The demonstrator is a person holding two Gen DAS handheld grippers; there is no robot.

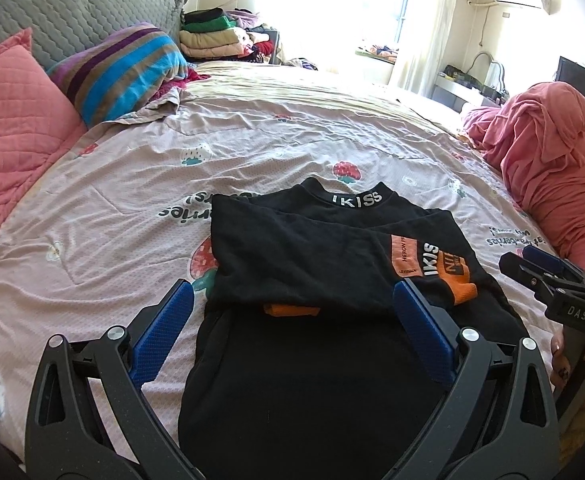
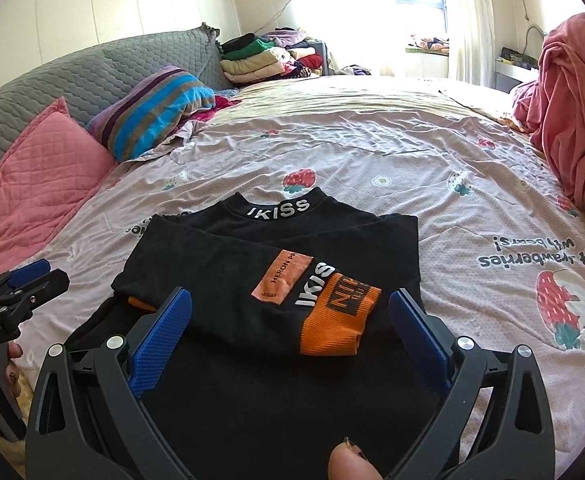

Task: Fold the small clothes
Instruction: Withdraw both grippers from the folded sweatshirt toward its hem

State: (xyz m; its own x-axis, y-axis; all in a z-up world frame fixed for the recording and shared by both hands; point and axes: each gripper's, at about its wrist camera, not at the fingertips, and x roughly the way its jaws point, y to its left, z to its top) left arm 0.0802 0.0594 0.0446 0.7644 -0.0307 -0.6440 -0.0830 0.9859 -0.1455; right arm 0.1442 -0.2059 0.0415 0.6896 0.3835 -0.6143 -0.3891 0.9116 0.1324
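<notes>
A small black top (image 1: 316, 248) with a white "IKISS" collar and orange cuffs lies on the bed, both sleeves folded across its chest. It also shows in the right wrist view (image 2: 252, 264). My left gripper (image 1: 292, 292) is open and empty, hovering over the top's lower half, near its left side. My right gripper (image 2: 290, 304) is open and empty above the lower right part, just short of the orange cuff (image 2: 336, 320). Each gripper shows at the edge of the other's view: the right one (image 1: 540, 276) and the left one (image 2: 32, 280).
The bed has a pink strawberry-print cover (image 1: 252, 152). A pink quilted pillow (image 1: 12, 120) and a striped pillow (image 1: 124, 68) lie at the left. A heap of pink cloth (image 1: 552, 160) lies at the right. Folded clothes (image 1: 220, 36) are stacked at the far end.
</notes>
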